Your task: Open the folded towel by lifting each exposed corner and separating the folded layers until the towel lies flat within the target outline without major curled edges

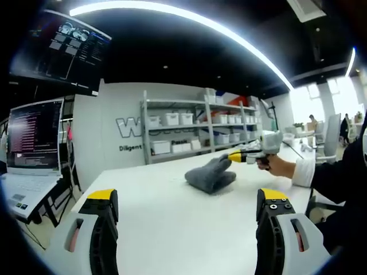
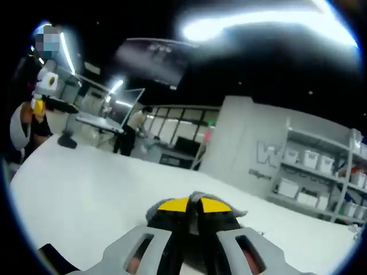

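Presently the towel (image 1: 211, 175) sits right of centre in the left gripper view, a grey bundle on the white table (image 1: 166, 223), bunched and raised rather than spread. No target outline can be made out on the table surface. The right gripper (image 1: 234, 156), entering from the right of that frame in a person's hand (image 1: 274, 166), has its yellow tips at the towel's upper edge; in the right gripper view its jaws stand nearly together at lower centre, pinching a fold of grey cloth. The left gripper (image 1: 186, 203) stands apart at the bottom of its frame, jaws wide and empty. Assessment: unfolding is at an early stage, one corner taken up, layers not yet separated, flattening outstanding.
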Action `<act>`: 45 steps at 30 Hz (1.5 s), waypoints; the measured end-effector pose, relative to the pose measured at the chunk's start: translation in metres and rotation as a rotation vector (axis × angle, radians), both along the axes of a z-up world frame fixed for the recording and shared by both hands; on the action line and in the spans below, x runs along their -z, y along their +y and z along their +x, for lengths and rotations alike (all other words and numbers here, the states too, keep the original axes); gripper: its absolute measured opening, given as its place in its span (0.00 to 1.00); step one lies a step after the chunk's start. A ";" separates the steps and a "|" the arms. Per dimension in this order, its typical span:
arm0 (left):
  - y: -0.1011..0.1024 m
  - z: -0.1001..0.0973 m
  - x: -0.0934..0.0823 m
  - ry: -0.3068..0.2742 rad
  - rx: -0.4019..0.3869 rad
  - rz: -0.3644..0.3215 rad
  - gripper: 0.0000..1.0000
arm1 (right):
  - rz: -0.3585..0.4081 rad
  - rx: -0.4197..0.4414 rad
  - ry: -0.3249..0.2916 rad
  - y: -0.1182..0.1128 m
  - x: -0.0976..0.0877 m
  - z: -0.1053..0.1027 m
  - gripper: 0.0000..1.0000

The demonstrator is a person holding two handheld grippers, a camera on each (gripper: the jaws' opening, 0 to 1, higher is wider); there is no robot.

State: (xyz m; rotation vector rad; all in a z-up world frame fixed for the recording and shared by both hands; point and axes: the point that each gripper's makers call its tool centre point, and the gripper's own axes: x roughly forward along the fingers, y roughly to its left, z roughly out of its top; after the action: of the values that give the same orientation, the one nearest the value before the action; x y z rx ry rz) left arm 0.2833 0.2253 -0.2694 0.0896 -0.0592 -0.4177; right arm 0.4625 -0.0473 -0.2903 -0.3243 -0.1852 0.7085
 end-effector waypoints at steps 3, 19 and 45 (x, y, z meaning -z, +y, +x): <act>0.000 0.000 0.000 0.000 0.000 0.000 0.99 | 0.007 -0.003 0.004 0.006 0.000 0.000 0.00; 0.009 0.000 -0.004 -0.012 -0.018 -0.001 0.98 | -0.001 -0.030 -0.012 0.042 0.001 -0.003 0.00; 0.012 -0.003 -0.006 -0.017 -0.022 0.000 0.98 | -0.055 -0.090 -0.022 0.090 0.007 -0.011 0.00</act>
State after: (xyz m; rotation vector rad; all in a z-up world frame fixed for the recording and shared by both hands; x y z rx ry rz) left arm 0.2807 0.2376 -0.2635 0.0936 -0.0749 -0.3952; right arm 0.4511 0.0430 -0.2975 -0.3785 -0.2027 0.7999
